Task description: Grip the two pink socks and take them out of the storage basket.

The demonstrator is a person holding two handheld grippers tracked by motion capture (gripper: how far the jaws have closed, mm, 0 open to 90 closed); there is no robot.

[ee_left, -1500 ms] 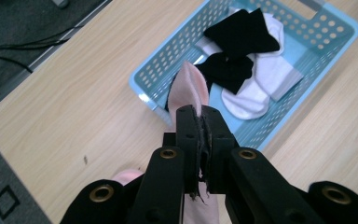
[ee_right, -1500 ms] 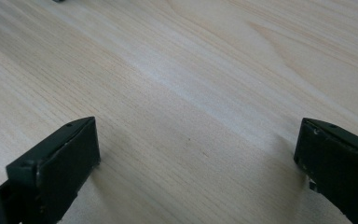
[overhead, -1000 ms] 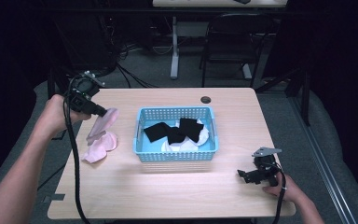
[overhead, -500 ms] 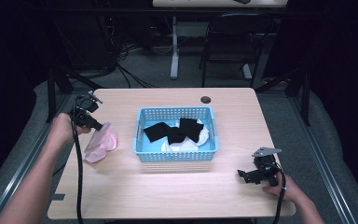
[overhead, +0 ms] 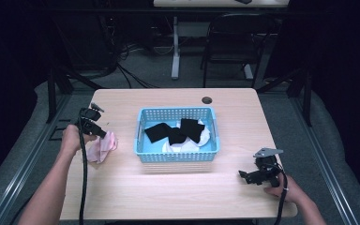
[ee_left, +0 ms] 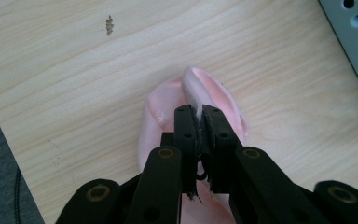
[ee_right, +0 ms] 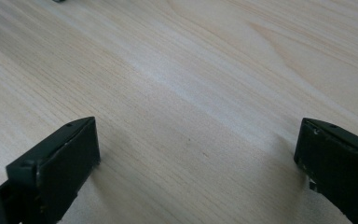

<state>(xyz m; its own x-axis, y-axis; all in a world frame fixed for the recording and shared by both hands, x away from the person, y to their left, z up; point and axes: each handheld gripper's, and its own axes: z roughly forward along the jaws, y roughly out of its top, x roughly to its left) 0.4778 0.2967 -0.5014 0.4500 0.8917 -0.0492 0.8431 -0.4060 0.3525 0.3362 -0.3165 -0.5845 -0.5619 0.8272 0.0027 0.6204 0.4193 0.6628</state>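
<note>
A pink cloth (overhead: 102,148) lies crumpled on the wooden table's left side, just left of the blue basket (overhead: 176,157). My left gripper (overhead: 103,134) is low over it, shut on a fold of the cloth. In the left gripper view the jaws (ee_left: 198,112) pinch a raised ridge of the pink cloth (ee_left: 161,109), and the rest spreads on the wood. My right gripper (overhead: 242,176) rests near the table's front right, open. The right gripper view has its fingers (ee_right: 60,154) wide apart over bare wood.
The blue basket holds black cloths (overhead: 178,131) over white ones (overhead: 201,138). A round black grommet (overhead: 206,100) sits near the table's far edge. A chair (overhead: 236,42) and cables stand behind the table. The basket's grey-looking wall (ee_left: 354,42) is close on the left gripper's right.
The left gripper has come down and toward the person with the pink cloth, which hung from it before and now lies bunched on the table. The right gripper has not moved.
</note>
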